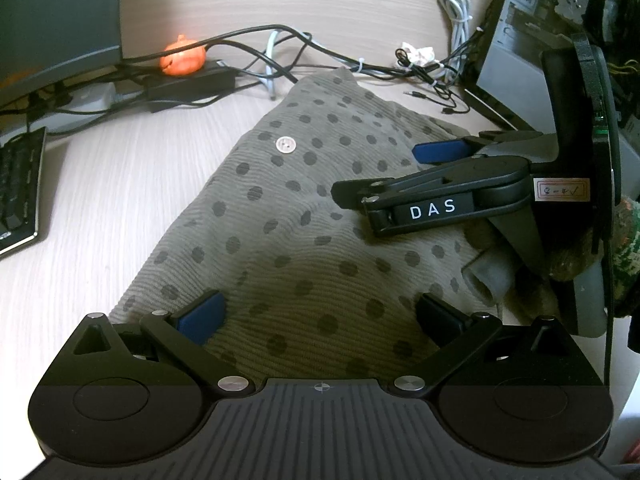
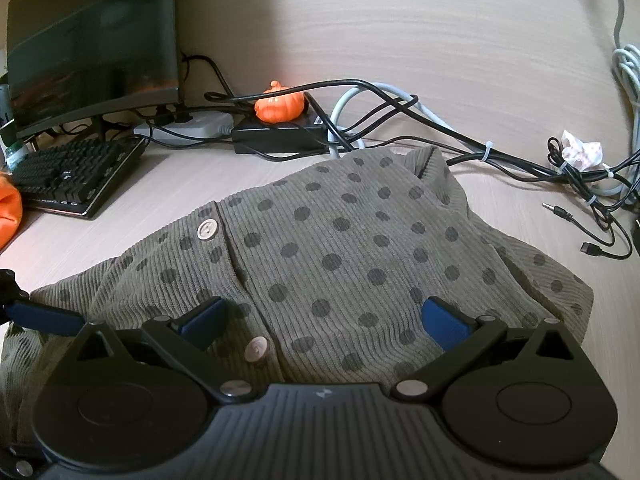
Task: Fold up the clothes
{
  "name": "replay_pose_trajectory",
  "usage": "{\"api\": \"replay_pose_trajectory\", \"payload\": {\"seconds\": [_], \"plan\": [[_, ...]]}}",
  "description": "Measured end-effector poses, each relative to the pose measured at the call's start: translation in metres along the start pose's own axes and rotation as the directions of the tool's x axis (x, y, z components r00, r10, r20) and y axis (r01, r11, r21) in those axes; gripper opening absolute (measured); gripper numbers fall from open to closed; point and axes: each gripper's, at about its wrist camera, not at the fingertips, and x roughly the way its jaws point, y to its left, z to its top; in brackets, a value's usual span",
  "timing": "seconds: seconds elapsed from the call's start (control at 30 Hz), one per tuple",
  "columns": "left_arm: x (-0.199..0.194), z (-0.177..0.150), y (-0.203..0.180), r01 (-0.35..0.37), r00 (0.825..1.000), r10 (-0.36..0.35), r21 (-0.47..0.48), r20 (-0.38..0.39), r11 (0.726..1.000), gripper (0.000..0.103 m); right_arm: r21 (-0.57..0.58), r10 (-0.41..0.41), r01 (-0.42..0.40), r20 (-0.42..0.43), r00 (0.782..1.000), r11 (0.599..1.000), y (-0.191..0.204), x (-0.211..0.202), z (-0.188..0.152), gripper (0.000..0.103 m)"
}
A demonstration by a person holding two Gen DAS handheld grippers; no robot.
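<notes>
Evidently both grippers hover spread wide and empty: the left gripper [image 1: 320, 316] over the lower centre, the right gripper [image 2: 324, 318] likewise. The olive ribbed-knit cardigan with dark polka dots [image 2: 340, 248] lies bunched mid-frame on the pale wood-grain table [image 2: 520, 208]. Pinching one hem edge cleanly should suit; soft cloth may slump.

keyboard [image 1: 20, 188] cut by left edge, monitor [image 2: 92, 40] top cropped — screen blurred

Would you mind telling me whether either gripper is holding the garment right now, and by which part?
Nothing is held. The left gripper and right gripper both stand open above the polka-dot garment, with no cloth between their fingers.
</notes>
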Motion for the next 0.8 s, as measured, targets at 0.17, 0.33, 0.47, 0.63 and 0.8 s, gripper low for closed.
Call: {"api": "replay_pose_trajectory", "payload": {"seconds": [0.17, 0.33, 0.47, 0.63, 0.8], "plan": [[-0.003, -0.002, 0.0, -0.005, 1.0, 0.005, -0.003, 0.002, 1.0, 0.103, -0.007, -0.001, 0.001, 0.002, 1.0, 1.0, 0.0, 0.0, 0.0, 0.103], [-0.012, -0.002, 0.003, -0.019, 1.0, 0.019, -0.037, -0.008, 0.999, 0.103, -0.016, -0.001, 0.001, 0.001, 1.0, 1.0, 0.0, 0.0, 0.0, 0.103], [-0.03, -0.007, 0.016, -0.047, 0.999, 0.045, -0.126, -0.02, 0.991, 0.103, -0.041, 0.001, -0.001, -0.01, 1.0, 0.999, 0.0, -0.002, 0.001, 0.103], [-0.06, -0.032, 0.041, -0.141, 0.99, 0.135, -0.254, -0.04, 0.957, 0.103, -0.114, 0.043, -0.042, 0.0, 0.999, 0.993, 0.01, -0.037, 0.003, 0.103], [-0.081, -0.042, 0.062, -0.267, 0.963, 0.259, -0.338, -0.07, 0.902, 0.103, -0.273, 0.283, -0.292, -0.074, 0.956, 0.917, 0.058, -0.087, -0.028, 0.103]]}}
